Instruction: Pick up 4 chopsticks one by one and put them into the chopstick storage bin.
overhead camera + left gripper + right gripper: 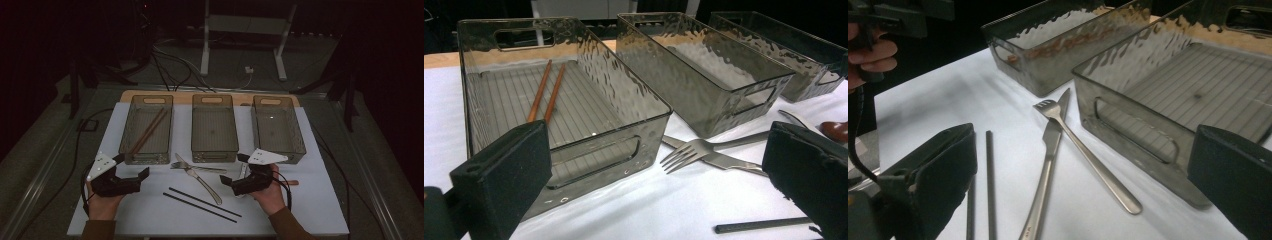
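Sorting cutlery | both hand-held grippers spread, empty — left (131, 176), right (231, 181) | fork (192, 166) crosses knife (200, 178) on counter (150, 210), before middle bin (214, 127) | advice: pinch fork handle clear of knife — lift straight.

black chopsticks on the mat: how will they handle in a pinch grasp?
The black chopsticks look thin, straight and stiff, so probably no flex. They lie flat on the white mat, leaving little to pinch, and may skid or roll. The two lie close, so one grasp could catch both.
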A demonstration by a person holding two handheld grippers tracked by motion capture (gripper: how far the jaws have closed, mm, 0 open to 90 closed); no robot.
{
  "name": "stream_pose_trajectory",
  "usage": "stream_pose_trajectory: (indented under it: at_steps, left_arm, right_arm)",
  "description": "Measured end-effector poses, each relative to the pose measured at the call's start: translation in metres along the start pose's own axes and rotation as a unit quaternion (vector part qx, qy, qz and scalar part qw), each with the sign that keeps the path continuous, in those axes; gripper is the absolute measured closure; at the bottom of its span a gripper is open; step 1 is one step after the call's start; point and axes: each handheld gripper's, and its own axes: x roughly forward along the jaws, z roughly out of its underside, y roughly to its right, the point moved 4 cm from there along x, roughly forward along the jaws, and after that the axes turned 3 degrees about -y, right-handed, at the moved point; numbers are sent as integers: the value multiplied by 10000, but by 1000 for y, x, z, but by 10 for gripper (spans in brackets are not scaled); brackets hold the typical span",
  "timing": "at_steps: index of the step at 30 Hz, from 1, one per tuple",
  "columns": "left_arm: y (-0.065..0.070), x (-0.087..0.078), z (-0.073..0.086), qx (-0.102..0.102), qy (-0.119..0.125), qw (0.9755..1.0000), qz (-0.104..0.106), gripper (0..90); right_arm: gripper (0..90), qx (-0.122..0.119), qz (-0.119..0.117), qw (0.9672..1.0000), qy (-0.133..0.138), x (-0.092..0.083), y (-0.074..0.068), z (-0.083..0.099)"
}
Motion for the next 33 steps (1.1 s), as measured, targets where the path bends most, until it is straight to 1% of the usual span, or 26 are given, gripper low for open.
stream_pose_trajectory:
  at_steps: [16,25,28,33]
  left_arm:
    - [0,0,1,-2,-6,10000,-13,7]
    - [-1,0,1,-12,-4,10000,-17,7]
    - [-1,0,1,0,-10,10000,-34,7]
    - [-1,0,1,0,-9,10000,-52,7]
  right_arm:
    - [0,-120,-249,9995,-165,16,-17,1]
    - [0,-169,-389,9987,-276,26,-26,2]
    - [0,-223,-447,9982,-337,29,-30,3]
    - [0,-223,-535,9976,-386,35,-35,4]
